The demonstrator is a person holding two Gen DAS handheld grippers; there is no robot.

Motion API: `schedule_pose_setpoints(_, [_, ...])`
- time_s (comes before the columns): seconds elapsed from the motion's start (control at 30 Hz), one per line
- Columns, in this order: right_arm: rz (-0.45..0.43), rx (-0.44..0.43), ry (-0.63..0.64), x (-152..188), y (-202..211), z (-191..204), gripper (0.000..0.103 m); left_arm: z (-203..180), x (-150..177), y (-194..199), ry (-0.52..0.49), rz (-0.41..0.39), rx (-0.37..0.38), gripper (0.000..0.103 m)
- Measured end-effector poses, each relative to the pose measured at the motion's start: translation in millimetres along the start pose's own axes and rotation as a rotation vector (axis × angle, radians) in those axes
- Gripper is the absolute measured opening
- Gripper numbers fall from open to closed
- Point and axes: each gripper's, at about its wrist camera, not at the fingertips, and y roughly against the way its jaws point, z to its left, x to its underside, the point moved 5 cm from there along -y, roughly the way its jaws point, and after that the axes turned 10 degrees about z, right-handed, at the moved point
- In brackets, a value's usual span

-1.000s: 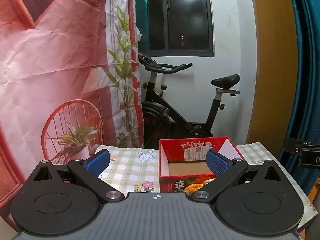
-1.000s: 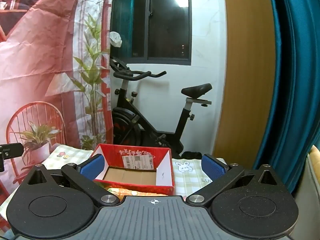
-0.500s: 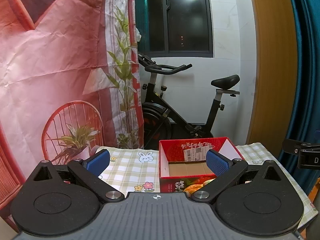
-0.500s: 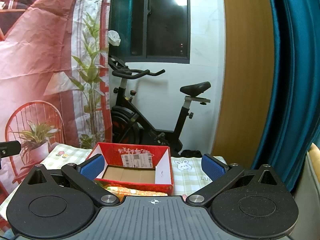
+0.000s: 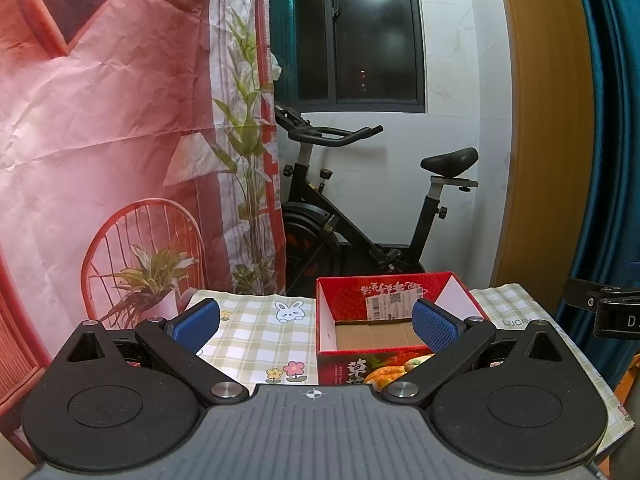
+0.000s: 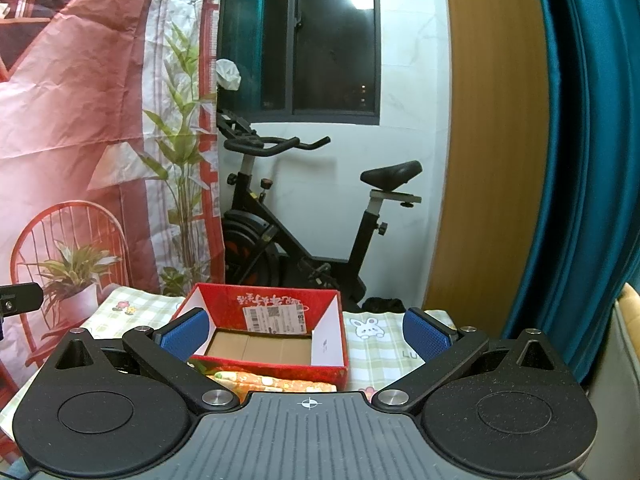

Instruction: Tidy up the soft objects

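A red cardboard box (image 5: 394,296) with a bare brown floor stands open on a checked tablecloth (image 5: 256,332); it also shows in the right wrist view (image 6: 276,312). An orange and yellow soft object (image 5: 394,366) lies in front of the box, mostly hidden by the gripper body; in the right wrist view it shows as an orange patterned strip (image 6: 272,382). My left gripper (image 5: 316,322) is open and empty, above the table's near side. My right gripper (image 6: 306,334) is open and empty, facing the box.
A black exercise bike (image 5: 360,216) stands behind the table under a dark window. A pink printed backdrop (image 5: 100,140) hangs at the left. A wooden panel (image 6: 488,140) and a teal curtain (image 6: 580,160) are at the right. The right gripper's edge (image 5: 608,308) shows at the right.
Both grippers have shifted only slightly; the box sits a little lower in the right wrist view. Both stay open and empty.
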Motion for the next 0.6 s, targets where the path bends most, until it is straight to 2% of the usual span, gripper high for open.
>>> schedule_pose_setpoints(0.6, [-0.002, 0.0, -0.002, -0.3, -0.1, -1.2, 0.103, -0.2, 0.4, -2.9, 0.002, 0.012, 0.014, 0.103])
